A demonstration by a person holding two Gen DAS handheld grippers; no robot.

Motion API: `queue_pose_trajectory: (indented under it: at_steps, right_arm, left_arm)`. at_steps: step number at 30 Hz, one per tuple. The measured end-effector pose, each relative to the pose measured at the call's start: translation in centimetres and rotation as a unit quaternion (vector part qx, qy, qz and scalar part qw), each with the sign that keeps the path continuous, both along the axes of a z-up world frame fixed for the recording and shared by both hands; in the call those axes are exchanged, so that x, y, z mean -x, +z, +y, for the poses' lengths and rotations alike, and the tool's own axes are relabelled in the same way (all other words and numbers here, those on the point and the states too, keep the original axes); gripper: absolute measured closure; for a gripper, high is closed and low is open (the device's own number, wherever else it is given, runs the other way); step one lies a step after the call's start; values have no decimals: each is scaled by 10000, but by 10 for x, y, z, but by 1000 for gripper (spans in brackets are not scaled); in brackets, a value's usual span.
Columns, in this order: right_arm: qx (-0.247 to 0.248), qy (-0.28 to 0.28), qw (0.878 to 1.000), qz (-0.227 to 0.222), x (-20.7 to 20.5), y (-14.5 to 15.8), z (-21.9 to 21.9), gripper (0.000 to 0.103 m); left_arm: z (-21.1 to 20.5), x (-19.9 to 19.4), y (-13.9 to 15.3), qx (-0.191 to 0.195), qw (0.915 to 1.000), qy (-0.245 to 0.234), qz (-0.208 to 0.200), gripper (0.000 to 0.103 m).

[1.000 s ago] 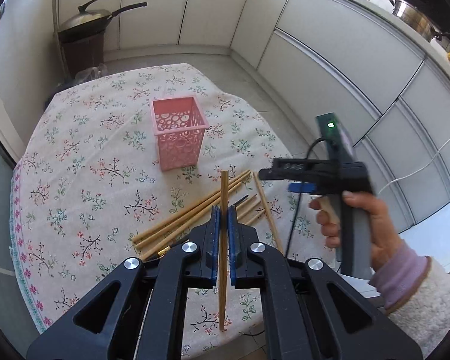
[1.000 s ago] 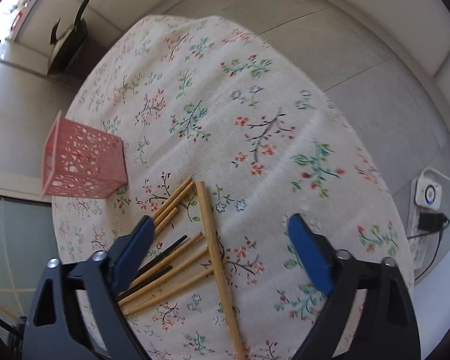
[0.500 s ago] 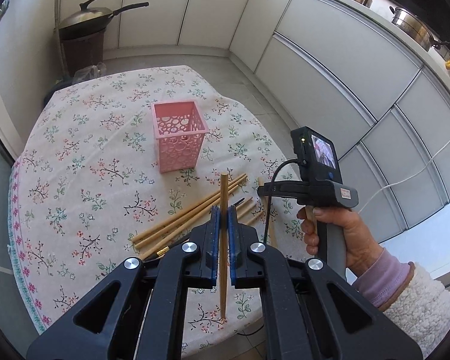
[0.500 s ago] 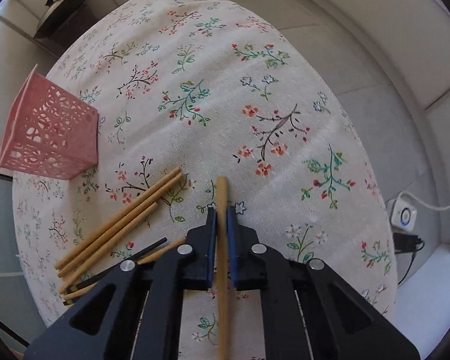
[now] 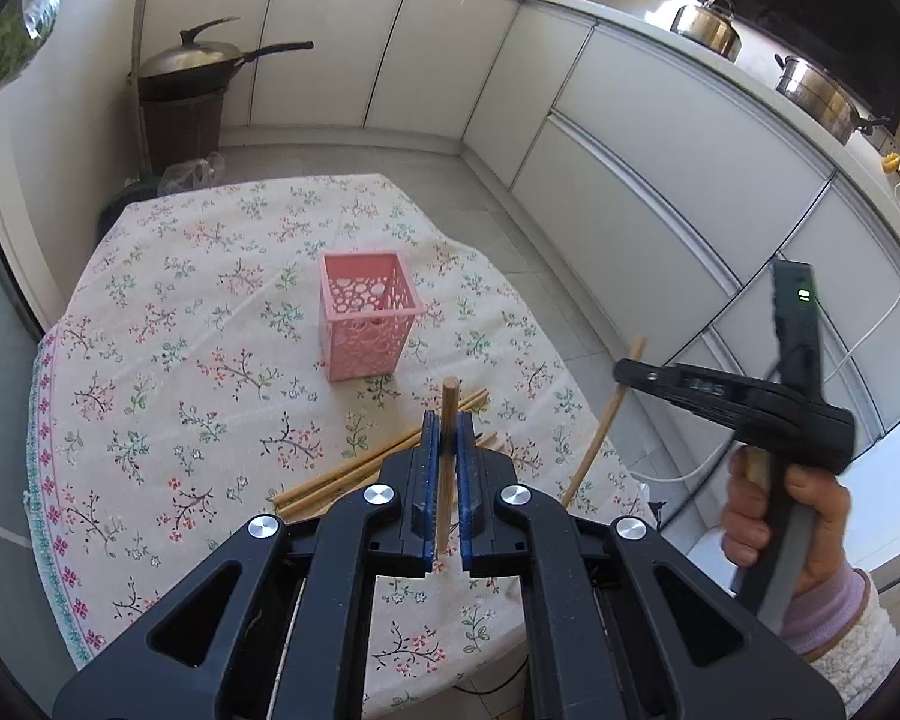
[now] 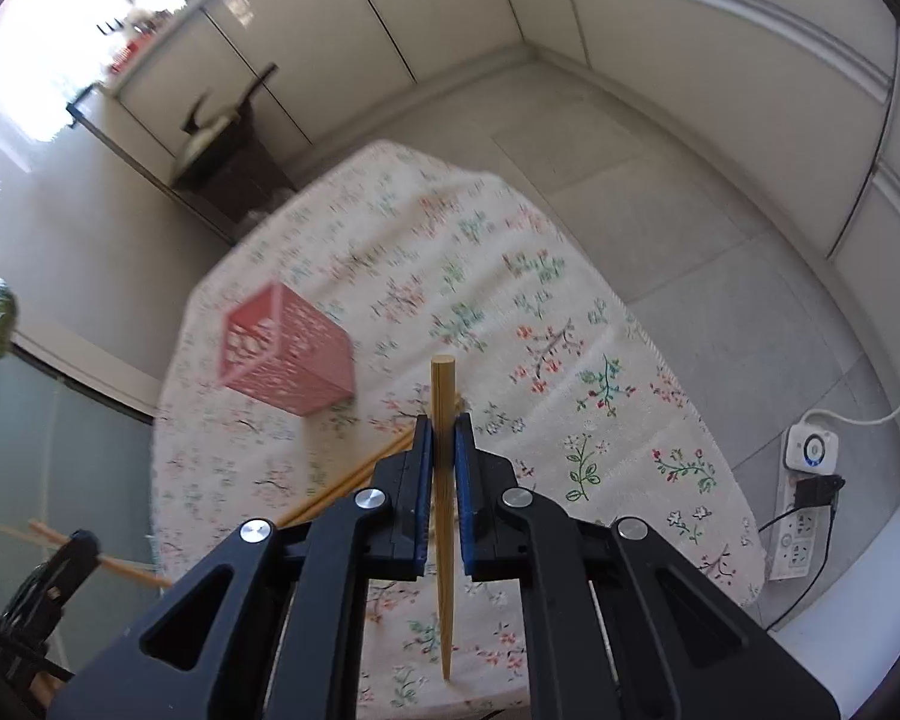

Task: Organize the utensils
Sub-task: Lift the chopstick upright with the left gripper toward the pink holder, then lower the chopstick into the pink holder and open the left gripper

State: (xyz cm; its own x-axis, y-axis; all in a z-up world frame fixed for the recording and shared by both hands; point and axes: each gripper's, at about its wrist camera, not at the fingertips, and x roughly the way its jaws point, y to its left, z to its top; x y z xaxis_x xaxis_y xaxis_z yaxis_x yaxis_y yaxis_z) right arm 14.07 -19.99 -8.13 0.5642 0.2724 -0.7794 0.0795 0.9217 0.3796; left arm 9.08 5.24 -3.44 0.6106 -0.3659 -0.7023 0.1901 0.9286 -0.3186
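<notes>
**Both grippers holding a chopstick each**

Left gripper (image 5: pixel 444 450) is clamped on a wooden chopstick (image 5: pixel 447 462); right gripper (image 6: pixel 444 468) pinches another chopstick (image 6: pixel 444 510), lifted above the table; pink basket (image 5: pixel 366 318) stands upright on the floral tablecloth (image 5: pixel 150 360), loose chopsticks (image 5: pixel 354 474) lying just in front of it.

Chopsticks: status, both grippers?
Left hand-held gripper shut on a chopstick. Right hand-held gripper shut on another chopstick. Pink basket empty, path unobstructed.
</notes>
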Motion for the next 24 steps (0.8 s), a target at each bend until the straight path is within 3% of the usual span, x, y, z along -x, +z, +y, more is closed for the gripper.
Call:
queue_pose_trajectory:
  at_steps: [9,15,19,24]
  right_arm:
    - [-556,-463,9907,-1151,15,85,-20,96]
    - [-907,-726,9831,-1414,3,102,-35,96]
    - [-955,-776,9831,-1352,-9,97,-36,96]
    - [-915,-827,9824,-1405,-17,93,-34,95]
  left_arm:
    - [9,-19,67,107,9941,570,-917,98]
    - [10,-52,109,-108,9795,1132,-1663,98]
    - [9,-77,107,-286,9735,1394,-1791,98]
    - [10,-104,80,-255,9778,1444,-1497,97]
